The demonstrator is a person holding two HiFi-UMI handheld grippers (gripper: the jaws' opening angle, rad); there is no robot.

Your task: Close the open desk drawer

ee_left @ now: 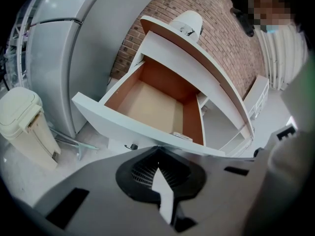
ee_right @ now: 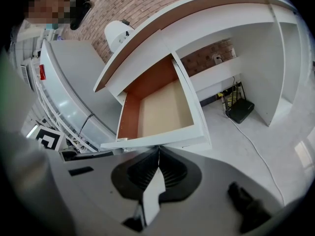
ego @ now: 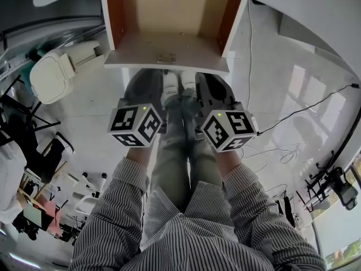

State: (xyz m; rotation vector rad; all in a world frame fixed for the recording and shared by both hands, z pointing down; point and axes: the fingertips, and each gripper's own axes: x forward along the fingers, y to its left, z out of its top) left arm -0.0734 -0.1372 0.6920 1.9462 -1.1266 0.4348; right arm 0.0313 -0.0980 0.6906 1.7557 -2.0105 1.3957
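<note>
Head view: drawer (ego: 169, 54) at top centre of frame, pulled out from desk (ego: 293, 13), interior bare. Left gripper (ee_left: 157, 150) and right gripper (ee_right: 158, 149) side by side just below drawer front, contact unclear. Both jaw pairs pressed together, pinching nothing.

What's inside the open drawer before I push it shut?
The drawer shows only its bare tan floor and brown walls, nothing loose. Its rear edge, under the desktop, is partly covered.
</note>
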